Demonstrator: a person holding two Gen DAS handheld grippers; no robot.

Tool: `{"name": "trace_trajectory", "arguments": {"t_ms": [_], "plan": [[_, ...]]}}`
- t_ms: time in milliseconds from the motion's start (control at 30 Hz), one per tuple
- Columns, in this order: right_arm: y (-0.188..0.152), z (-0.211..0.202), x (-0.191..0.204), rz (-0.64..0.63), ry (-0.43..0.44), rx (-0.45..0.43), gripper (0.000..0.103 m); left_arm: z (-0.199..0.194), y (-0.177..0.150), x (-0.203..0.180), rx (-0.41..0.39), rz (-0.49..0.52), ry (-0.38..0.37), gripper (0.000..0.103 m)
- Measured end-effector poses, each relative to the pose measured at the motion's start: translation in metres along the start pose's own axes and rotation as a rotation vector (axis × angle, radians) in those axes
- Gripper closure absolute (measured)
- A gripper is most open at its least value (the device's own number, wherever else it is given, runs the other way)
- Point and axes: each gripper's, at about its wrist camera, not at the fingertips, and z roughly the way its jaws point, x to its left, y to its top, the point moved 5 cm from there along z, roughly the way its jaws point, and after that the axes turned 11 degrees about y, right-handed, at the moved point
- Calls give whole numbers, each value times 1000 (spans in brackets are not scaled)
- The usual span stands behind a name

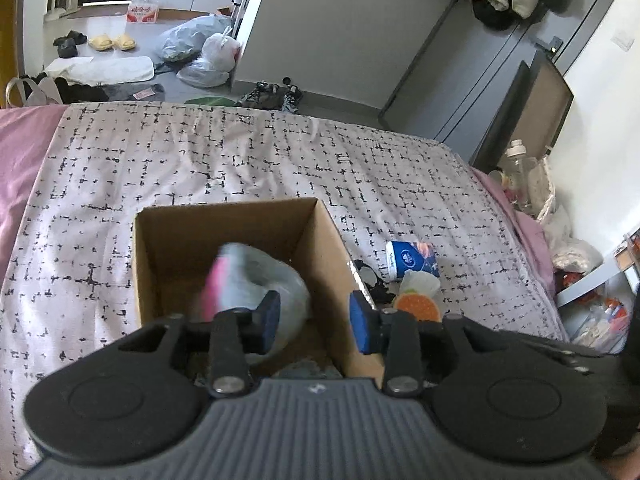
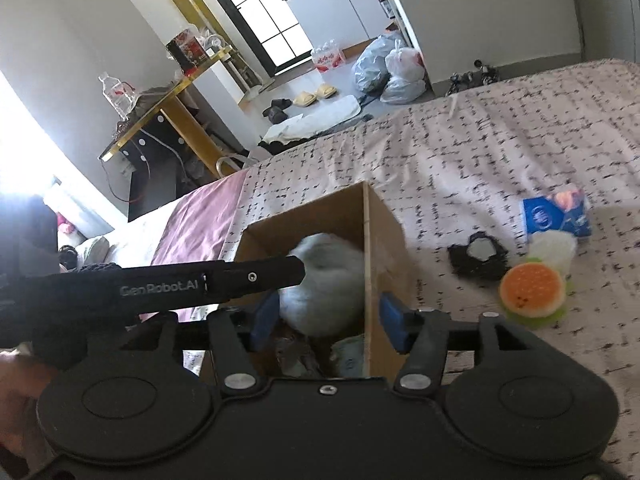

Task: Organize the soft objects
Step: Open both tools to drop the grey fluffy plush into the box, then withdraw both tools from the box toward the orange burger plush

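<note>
An open cardboard box (image 1: 224,224) stands on the bed; it also shows in the right wrist view (image 2: 384,216). A blurred grey soft bundle with a pink patch (image 1: 256,280) sits or falls inside it, seen as a grey-white lump (image 2: 328,280) from the right. My left gripper (image 1: 314,320) is open above the box's near right side, holding nothing. My right gripper (image 2: 326,322) is open over the box's near edge, empty. Right of the box lie a burger-shaped soft toy (image 1: 418,307) (image 2: 532,290), a blue tissue pack (image 1: 412,260) (image 2: 556,216), a white soft item (image 2: 554,250) and a black lacy piece (image 2: 478,258).
The bed has a pale patterned cover (image 1: 240,160) and a pink sheet (image 1: 20,160) at its left. The left gripper's black arm (image 2: 160,284) crosses the right wrist view. Bags (image 1: 200,52), slippers and shoes lie on the floor beyond. Clutter stands at the bed's right side (image 1: 560,240).
</note>
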Motion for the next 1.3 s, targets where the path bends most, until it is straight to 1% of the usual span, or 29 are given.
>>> {"name": "trace_trajectory", "arguments": {"t_ms": [100, 300, 400, 500, 567, 633, 700, 767, 833, 867, 933, 1067, 1200, 1300], "plan": [[1, -12, -5, -8, -4, -13, 40, 0, -1, -7, -7, 23, 31, 58], [2, -29, -23, -16, -65, -27, 24, -1, -2, -25, -6, 39, 38, 52], [1, -39, -36, -7, -102, -40, 22, -4, 0, -33, -25, 43, 54, 48], [1, -48, -52, 8, -147, -45, 21, -6, 4, -40, -47, 58, 91, 46], [2, -56, -60, 17, -159, -58, 20, -8, 8, -44, -54, 59, 95, 45], [2, -61, -67, 30, -169, -66, 19, -9, 11, -50, -53, 58, 93, 38], [2, -65, -74, 42, -179, -67, 18, -9, 13, -55, -52, 63, 106, 24], [2, -69, -79, 48, -187, -69, 17, -10, 14, -61, -64, 74, 129, 21], [2, -73, -85, 54, -190, -76, 12, -10, 15, -67, -75, 87, 133, 20], [2, -75, -87, 60, -186, -79, 11, -9, 15, -70, -73, 93, 131, 19], [2, -78, -93, 75, -172, -81, 10, -7, 16, -75, -63, 93, 128, 19], [1, -86, -105, 108, -170, -88, 8, -4, 18, -88, -56, 94, 128, 19], [3, -95, -116, 125, -191, -107, 8, -2, 19, -102, -52, 91, 110, 19], [3, -100, -122, 117, -207, -121, 7, 4, 18, -113, -33, 95, 106, 19]]}}
